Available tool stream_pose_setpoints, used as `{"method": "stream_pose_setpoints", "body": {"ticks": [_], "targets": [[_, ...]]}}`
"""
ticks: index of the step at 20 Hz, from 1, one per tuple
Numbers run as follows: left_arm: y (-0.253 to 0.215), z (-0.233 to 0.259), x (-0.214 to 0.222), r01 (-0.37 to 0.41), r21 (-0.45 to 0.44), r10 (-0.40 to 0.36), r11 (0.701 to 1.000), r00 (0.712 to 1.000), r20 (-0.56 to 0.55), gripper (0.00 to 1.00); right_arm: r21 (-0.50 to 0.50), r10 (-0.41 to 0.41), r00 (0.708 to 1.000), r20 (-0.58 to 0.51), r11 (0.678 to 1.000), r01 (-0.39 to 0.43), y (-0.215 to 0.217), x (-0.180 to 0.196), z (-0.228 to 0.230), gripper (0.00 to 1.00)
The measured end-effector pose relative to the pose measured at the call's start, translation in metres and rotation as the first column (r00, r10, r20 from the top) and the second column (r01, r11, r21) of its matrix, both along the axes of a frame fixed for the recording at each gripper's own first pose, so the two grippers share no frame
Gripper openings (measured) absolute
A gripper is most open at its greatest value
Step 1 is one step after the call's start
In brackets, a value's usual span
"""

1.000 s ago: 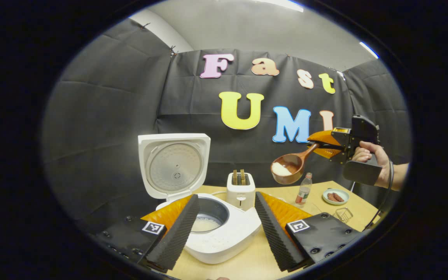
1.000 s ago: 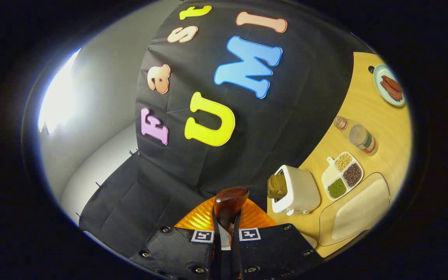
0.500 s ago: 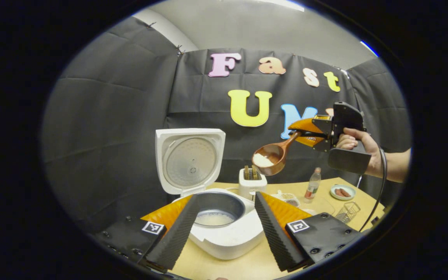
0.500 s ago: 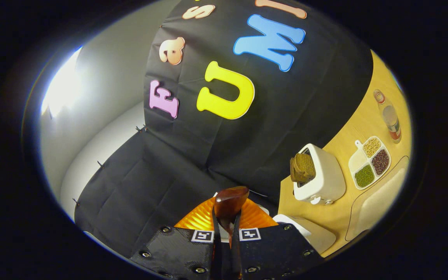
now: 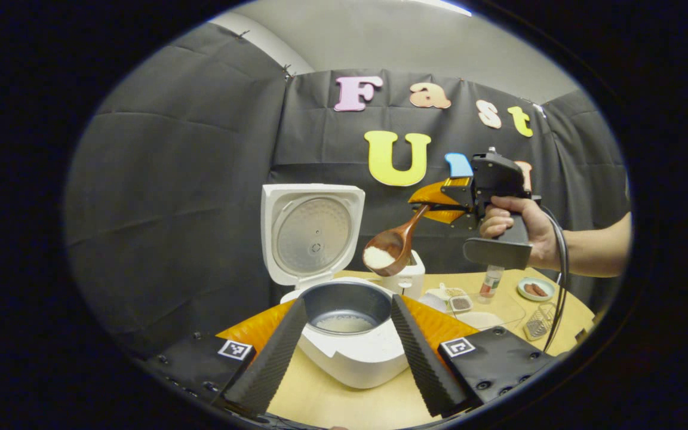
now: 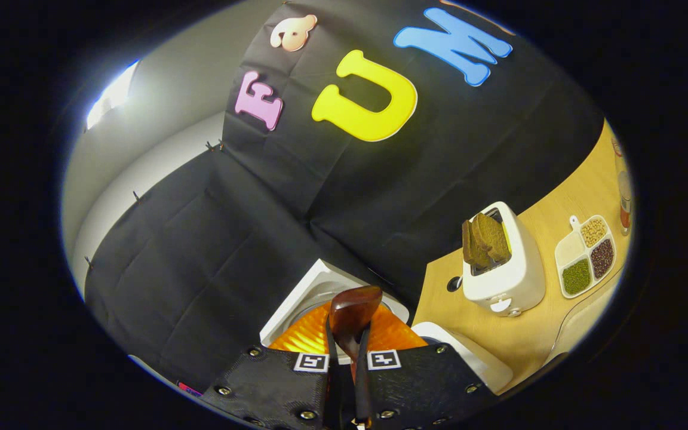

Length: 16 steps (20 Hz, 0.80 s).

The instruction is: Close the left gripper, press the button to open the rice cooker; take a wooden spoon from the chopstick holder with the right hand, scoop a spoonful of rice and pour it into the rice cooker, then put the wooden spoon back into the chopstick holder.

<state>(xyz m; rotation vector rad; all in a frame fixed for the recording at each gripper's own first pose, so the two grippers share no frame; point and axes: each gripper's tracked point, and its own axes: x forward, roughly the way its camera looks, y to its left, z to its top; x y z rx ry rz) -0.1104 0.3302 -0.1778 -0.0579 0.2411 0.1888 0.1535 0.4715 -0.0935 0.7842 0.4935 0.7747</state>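
The white rice cooker (image 5: pixel 350 358) stands open, its lid (image 5: pixel 313 233) upright and a little rice in the dark pot (image 5: pixel 344 307). My left gripper (image 5: pixel 344 352) is open, with one finger on each side of the cooker's front. A hand (image 5: pixel 520 224) holds my right gripper (image 5: pixel 435 206), shut on the handle of a wooden spoon (image 5: pixel 387 251). The spoon's bowl carries white rice, just above and right of the pot's rim. In the right gripper view the spoon (image 6: pixel 353 313) rises from the shut right gripper (image 6: pixel 347 364), above the cooker's lid (image 6: pixel 314 286).
On the wooden table (image 5: pixel 332 406), a white toaster (image 6: pixel 502 269) holds dark bread (image 6: pixel 484 239) beside a divided dish of grains (image 6: pixel 586 263). A bottle (image 5: pixel 490 280), a small plate (image 5: pixel 535 289) and a wire holder (image 5: pixel 538 325) stand at the right.
The right gripper has carried the rice-filled spoon leftward and down, from over the toaster to just beside the open pot. The left gripper's view has shifted left; its fingers stay open.
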Motion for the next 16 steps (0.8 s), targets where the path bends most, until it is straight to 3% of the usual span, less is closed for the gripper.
{"method": "stream_pose_setpoints", "body": {"ticks": [5, 10, 13, 16], "targets": [[0.010, -0.005, -0.003, -0.064, -0.020, 0.064, 0.998, 0.998, 0.002, 0.99, -0.173, 0.066, 0.994, 0.093, 0.984, -0.049, 0.039, 0.004, -0.030, 0.09], [0.014, -0.002, -0.008, -0.094, 0.010, 0.094, 0.995, 0.996, 0.001, 0.99, -0.416, 0.200, 0.943, 0.268, 0.907, -0.074, 0.069, 0.001, -0.058, 0.09], [0.016, -0.006, -0.009, -0.107, 0.019, 0.107, 0.994, 0.994, -0.007, 0.99, -0.533, 0.333, 0.864, 0.379, 0.841, -0.090, 0.093, -0.011, -0.062, 0.09], [0.016, -0.007, -0.011, -0.106, 0.022, 0.106, 0.994, 0.994, -0.011, 1.00, -0.635, 0.476, 0.739, 0.477, 0.767, -0.085, 0.105, -0.036, -0.053, 0.09]]}}
